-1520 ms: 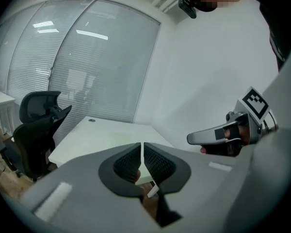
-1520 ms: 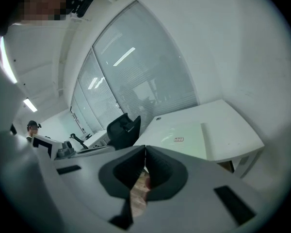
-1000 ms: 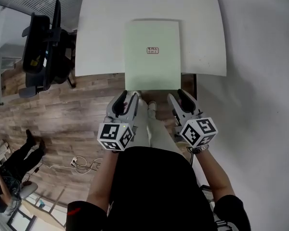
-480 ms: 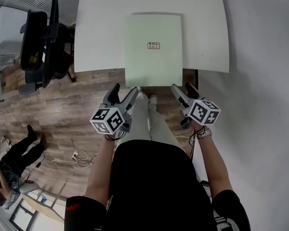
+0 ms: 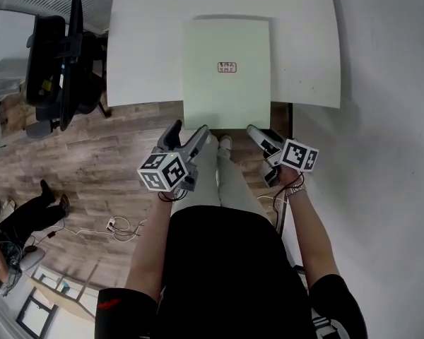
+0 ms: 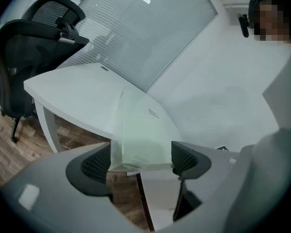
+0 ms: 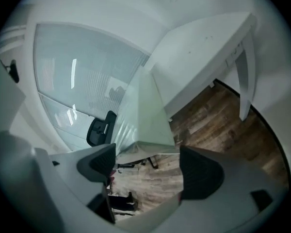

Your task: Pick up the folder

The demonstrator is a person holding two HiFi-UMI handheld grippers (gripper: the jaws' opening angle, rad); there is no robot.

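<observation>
While its jaws open, left gripper [image 5: 189, 131]: pads wide apart and touching nothing; in the left gripper view [image 6: 141, 159] the folder's near edge shows through the gap.
Right gripper [image 5: 263, 138]: jaws also opening, pads clear of everything; in the right gripper view [image 7: 148, 166] a folder corner shows through the gap.
Left hand pose: bare forearm reaches up the frame from a black sleeve; gripper tilted toward upper right, marker cube [image 5: 167, 171] facing the camera.
Right hand pose: forearm runs up the right of centre, gripper tilted toward upper left, cube [image 5: 299, 155] uppermost, wristband [image 5: 294, 188] behind it.
Gripper places: both low centre in the head view, just below the folder's near edge, one toward each lower corner.
Folder [image 5: 226, 73]: pale green, flat on the desk at upper centre, small label [image 5: 227, 67] on top, near edge past the desk front.
Desk [image 5: 141, 48]: white, across the top of the frame.
Chair [image 5: 53, 69]: black, upper left, beside the desk.
Floor [image 5: 106, 168]: wood planks, left and centre.
</observation>
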